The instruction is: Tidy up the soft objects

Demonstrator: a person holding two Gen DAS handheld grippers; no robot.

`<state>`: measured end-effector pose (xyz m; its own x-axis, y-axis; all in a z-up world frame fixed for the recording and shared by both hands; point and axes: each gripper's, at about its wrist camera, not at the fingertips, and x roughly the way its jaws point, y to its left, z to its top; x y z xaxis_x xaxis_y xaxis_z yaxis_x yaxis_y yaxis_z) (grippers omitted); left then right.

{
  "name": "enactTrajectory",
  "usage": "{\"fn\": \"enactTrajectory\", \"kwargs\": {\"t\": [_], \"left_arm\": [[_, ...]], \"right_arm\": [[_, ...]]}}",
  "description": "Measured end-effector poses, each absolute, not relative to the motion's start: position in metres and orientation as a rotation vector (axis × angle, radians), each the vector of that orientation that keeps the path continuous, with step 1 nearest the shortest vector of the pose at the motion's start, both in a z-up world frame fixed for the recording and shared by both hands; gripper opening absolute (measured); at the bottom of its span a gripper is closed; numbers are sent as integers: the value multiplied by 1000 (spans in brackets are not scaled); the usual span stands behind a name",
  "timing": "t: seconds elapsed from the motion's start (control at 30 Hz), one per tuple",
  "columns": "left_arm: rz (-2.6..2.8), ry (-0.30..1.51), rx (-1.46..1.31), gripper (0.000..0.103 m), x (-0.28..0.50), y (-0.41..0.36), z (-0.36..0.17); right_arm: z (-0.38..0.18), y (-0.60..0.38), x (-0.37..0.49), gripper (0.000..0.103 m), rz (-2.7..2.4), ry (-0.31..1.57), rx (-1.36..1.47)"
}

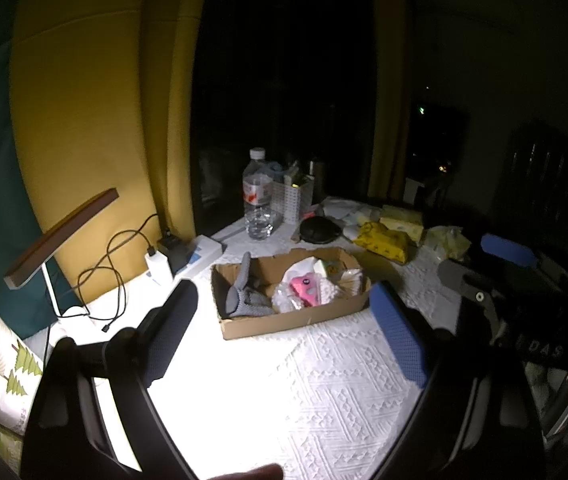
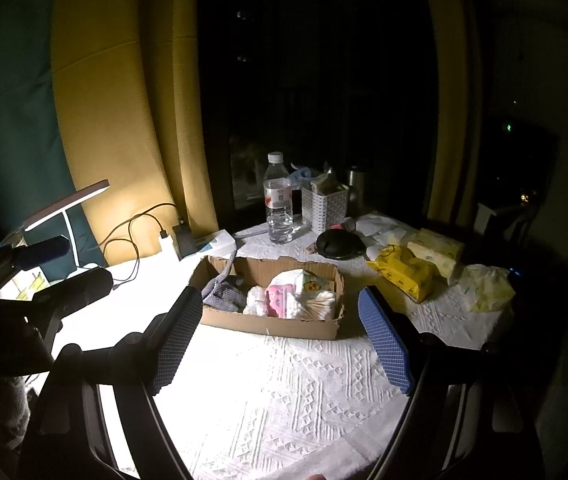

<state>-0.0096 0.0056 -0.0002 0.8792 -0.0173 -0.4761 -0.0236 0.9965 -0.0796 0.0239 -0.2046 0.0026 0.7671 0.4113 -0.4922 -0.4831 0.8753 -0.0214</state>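
Observation:
A shallow cardboard box [image 1: 297, 322] [image 2: 272, 322] sits mid-table on a white textured cloth. It holds a grey knitted item [image 1: 244, 300] [image 2: 224, 294], a pink item [image 1: 305, 289] [image 2: 278, 300] and white soft packs [image 2: 311, 304]. Yellow tissue packs [image 1: 383, 240] [image 2: 403, 272] lie on the table to the right of the box. My left gripper [image 1: 284, 328] is open and empty, hovering before the box. My right gripper [image 2: 280, 334] is open and empty, also just in front of the box. The right gripper also shows at the right edge of the left wrist view [image 1: 487, 272].
A water bottle [image 1: 258, 196] [image 2: 280, 200], a white basket [image 2: 323, 204] and a black round object [image 2: 337, 244] stand behind the box. A desk lamp [image 1: 56, 236] [image 2: 66, 210], chargers and cables [image 1: 116, 264] are at left. Yellow curtains and a dark window are behind.

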Motion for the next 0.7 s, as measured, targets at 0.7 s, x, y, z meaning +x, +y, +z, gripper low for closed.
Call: {"fn": "enactTrajectory", "kwargs": {"t": [0.7], "left_arm": [[6,500,-87,89,-7,4,-4]], "right_arm": [[2,-203,26,83,490,504,-153]]}}
